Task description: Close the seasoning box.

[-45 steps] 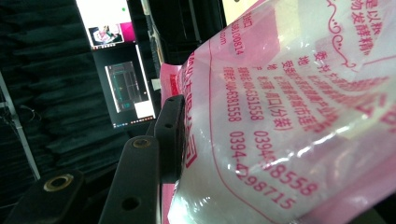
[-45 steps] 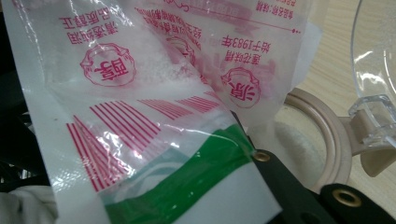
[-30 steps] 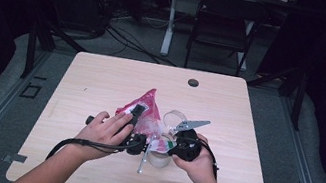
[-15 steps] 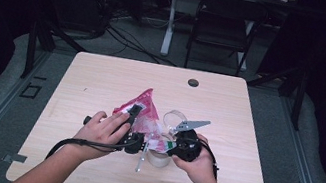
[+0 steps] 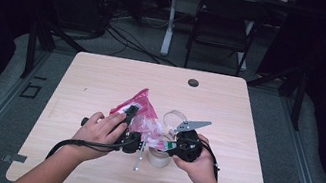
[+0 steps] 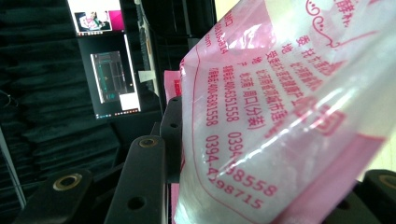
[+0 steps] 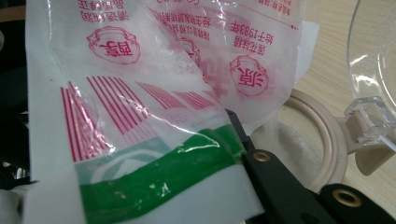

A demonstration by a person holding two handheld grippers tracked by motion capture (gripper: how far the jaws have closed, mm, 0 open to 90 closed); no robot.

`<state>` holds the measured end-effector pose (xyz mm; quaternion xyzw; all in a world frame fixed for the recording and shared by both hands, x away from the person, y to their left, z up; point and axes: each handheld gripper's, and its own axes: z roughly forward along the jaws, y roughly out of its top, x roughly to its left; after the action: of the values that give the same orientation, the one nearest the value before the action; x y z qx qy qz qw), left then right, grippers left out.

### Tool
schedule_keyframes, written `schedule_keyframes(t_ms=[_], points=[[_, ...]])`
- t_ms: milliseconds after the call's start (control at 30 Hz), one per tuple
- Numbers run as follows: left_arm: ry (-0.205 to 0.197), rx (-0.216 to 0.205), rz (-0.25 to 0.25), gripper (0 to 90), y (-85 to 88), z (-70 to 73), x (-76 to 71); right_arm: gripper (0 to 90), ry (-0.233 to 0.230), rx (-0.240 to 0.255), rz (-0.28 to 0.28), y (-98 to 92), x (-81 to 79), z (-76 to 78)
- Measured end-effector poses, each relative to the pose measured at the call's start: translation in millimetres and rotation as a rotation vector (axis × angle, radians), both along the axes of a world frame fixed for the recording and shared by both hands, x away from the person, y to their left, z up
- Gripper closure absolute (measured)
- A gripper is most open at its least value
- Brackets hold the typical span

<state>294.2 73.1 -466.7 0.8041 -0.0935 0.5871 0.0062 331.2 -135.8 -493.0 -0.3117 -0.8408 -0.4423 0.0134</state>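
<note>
Your two claws have a pink-printed plastic bag between them, lifted a little off the table near its front middle, with a clear-lidded container and what looks like a spoon lying just below.

Your right claw is clenched on the bag's lower edge, where the green and white band crosses it; in the right gripper view the film is pinched flat against the black jaw.

Your left claw has just been closing, and the bag stands between its jaws. One jaw lies against the film, but I cannot tell from this close, crowded view whether both pads are pressing yet, so treat that side as not yet gripped.

The main risk is the film itself. It is thin and slick, and if your left claw shuts on a single layer or only a wrinkle, the bag may slide out once you pull. If both claws hold and you draw them apart too sharply, the bag could tear unevenly or burst, and its white contents would scatter over the table instead of into the container.

The container's open lid sits just beside your right claw; a swing of that hand could knock it or tip the container.

The trailing cable by your left wrist could also snag the spoon.
</note>
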Motion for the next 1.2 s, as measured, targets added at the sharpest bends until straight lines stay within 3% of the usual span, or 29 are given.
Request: schedule_keyframes(t_ms=[167,500,767,800,833,1200], points=[[-0.011,-0.005,-0.006,65.2,0.5,0.3,0.6,90.0,-0.004,-0.002,0.001,-0.4,-0.2,0.6],[0.007,-0.012,0.012,64.8,4.9,-2.5,1.9,90.0,-0.011,0.0,0.003,0.3,-2.0,3.3],[0.03,-0.03,0.028,67.2,6.1,-4.7,2.5,90.0,-0.014,-0.004,0.006,0.5,-1.9,3.4],[0.045,-0.024,0.049,67.9,6.1,-3.8,1.4,90.0,-0.014,-0.003,0.006,0.4,-1.9,3.5],[0.034,-0.036,0.03,68.4,7.2,-5.3,2.4,90.0,-0.014,0.002,0.003,0.5,-2.0,3.5],[0.081,-0.065,0.056,70.9,10.5,-8.9,3.2,90.0,-0.019,0.007,-0.003,0.3,-1.4,3.3]])
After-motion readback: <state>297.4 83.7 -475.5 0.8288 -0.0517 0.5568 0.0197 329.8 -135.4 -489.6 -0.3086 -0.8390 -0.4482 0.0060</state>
